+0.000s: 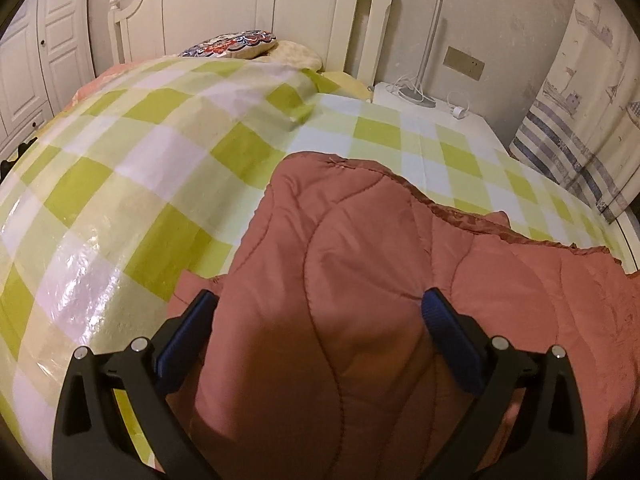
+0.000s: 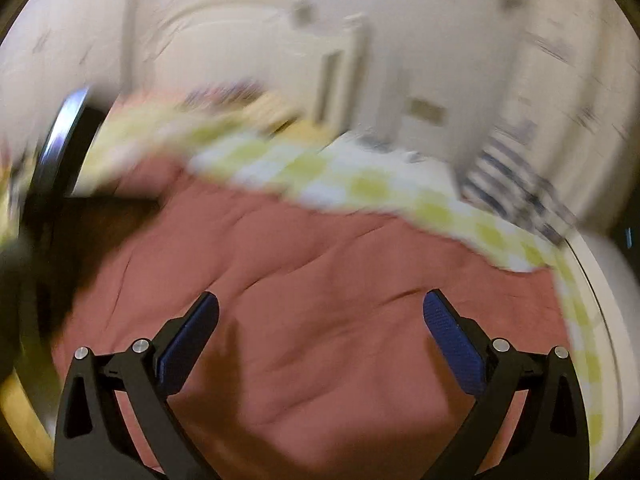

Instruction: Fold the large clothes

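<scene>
A salmon-pink quilted cover (image 1: 360, 264) lies bunched on the bed, and a thick fold of it rises between the blue pads of my left gripper (image 1: 320, 296). That gripper's fingers stand wide apart, open, with the fabric between them but not pinched. In the blurred right wrist view the same pink cover (image 2: 320, 264) spreads flat below my right gripper (image 2: 320, 297), which is open just above the cloth with nothing held.
A green-and-white checked sheet (image 1: 140, 168) covers the bed. At the back are a white headboard (image 1: 256, 12) and a patterned pillow (image 1: 232, 45). A white nightstand (image 1: 424, 108) with a lamp base stands right. A dark shiny-rimmed object (image 2: 60, 152) sits at the left.
</scene>
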The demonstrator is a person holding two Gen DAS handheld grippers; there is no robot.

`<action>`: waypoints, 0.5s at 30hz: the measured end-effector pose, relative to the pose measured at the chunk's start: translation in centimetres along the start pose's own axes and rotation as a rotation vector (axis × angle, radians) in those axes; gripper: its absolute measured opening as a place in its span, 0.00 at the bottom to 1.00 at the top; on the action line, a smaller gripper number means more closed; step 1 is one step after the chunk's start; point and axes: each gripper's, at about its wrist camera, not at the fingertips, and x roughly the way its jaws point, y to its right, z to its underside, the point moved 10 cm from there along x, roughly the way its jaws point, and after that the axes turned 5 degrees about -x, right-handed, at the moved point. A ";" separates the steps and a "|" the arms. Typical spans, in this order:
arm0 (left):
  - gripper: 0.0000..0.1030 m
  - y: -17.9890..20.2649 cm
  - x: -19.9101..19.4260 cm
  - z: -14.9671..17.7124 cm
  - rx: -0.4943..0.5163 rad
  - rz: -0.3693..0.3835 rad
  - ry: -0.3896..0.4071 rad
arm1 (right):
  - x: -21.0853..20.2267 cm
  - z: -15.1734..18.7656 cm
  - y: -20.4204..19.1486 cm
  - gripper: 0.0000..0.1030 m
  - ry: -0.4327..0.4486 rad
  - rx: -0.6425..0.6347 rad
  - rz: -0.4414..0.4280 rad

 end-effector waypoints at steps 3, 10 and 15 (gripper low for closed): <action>0.98 -0.1 0.1 0.1 -0.005 0.004 -0.002 | 2.0 1.5 -1.7 0.95 0.005 -0.018 0.024; 0.98 -0.2 0.0 0.0 -0.006 0.004 -0.004 | -3.2 2.4 5.8 0.95 0.030 0.157 0.117; 0.98 -0.2 0.0 0.0 -0.007 0.010 -0.003 | -1.8 11.3 13.4 0.95 -0.127 0.351 0.171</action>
